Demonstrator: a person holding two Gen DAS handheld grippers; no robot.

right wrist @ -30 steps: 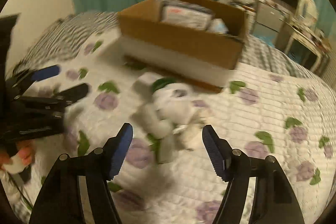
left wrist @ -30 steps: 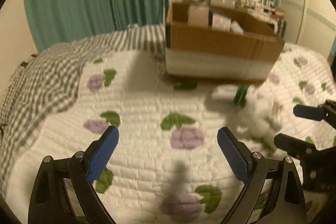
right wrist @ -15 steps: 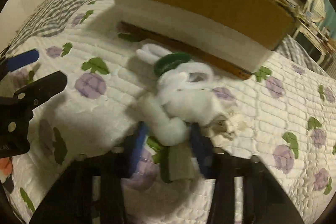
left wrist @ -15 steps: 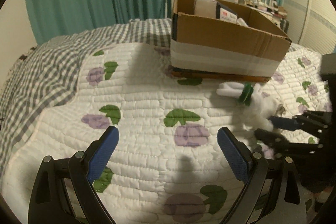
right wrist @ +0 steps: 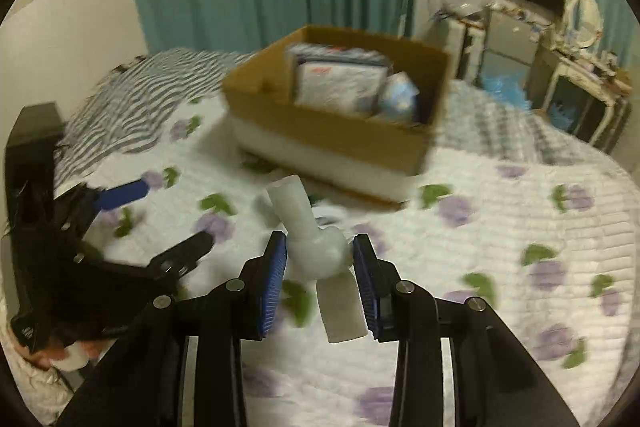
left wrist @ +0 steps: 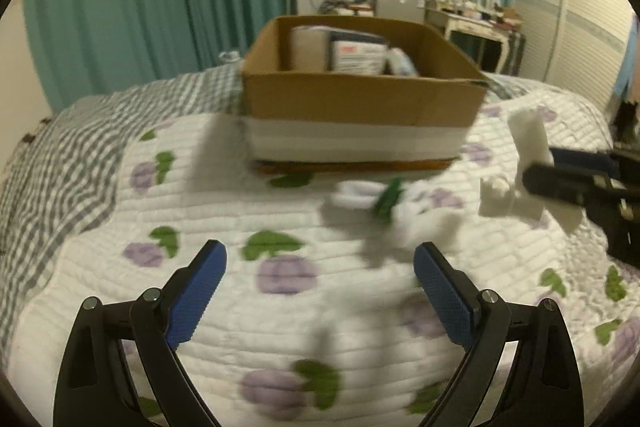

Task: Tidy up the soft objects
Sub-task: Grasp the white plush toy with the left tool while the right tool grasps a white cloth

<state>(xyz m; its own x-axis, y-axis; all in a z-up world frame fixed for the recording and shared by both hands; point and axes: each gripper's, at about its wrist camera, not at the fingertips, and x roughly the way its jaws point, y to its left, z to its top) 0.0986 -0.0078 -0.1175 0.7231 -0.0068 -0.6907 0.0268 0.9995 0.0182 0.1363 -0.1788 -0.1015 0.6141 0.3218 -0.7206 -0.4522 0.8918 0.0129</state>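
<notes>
Gripping a white soft toy (right wrist: pixel 320 255), a limp plush sort of thing, with the right gripper (right wrist: pixel 320 279), jaws closed in snug on its middle, one end poking up toward the cardboard box (right wrist: pixel 340 131) and the other dangling down between the fingers. Held up off the quilt (right wrist: pixel 520 227), in the air just short of the box. Also visible from the left wrist view at the far right, the white soft toy (left wrist: pixel 528 155) pinched in the right gripper (left wrist: pixel 548 171).

Left gripper (left wrist: pixel 320 291) spread wide, holding nothing, hovering low over the quilt (left wrist: pixel 120 227). Another white soft item with a green band (left wrist: pixel 376 199) lying on the quilt just in front of the cardboard box (left wrist: pixel 360 107), blurry though.

Stuff that could go wrong, just guessing: pinched on one squishy bit only, so could slide out mid-carry if swung fast. Dangling end might snag the box rim and flop outside. Box already has packs standing in it, so limited room, and the toy could end up perched on top and roll back out. Left gripper close by, so a bump between the two isn't impossible.

Writing: packs in the box (right wrist: pixel 340 83) show a red mark on a pale label, but way too blurred to read. No brand legible anywhere.
</notes>
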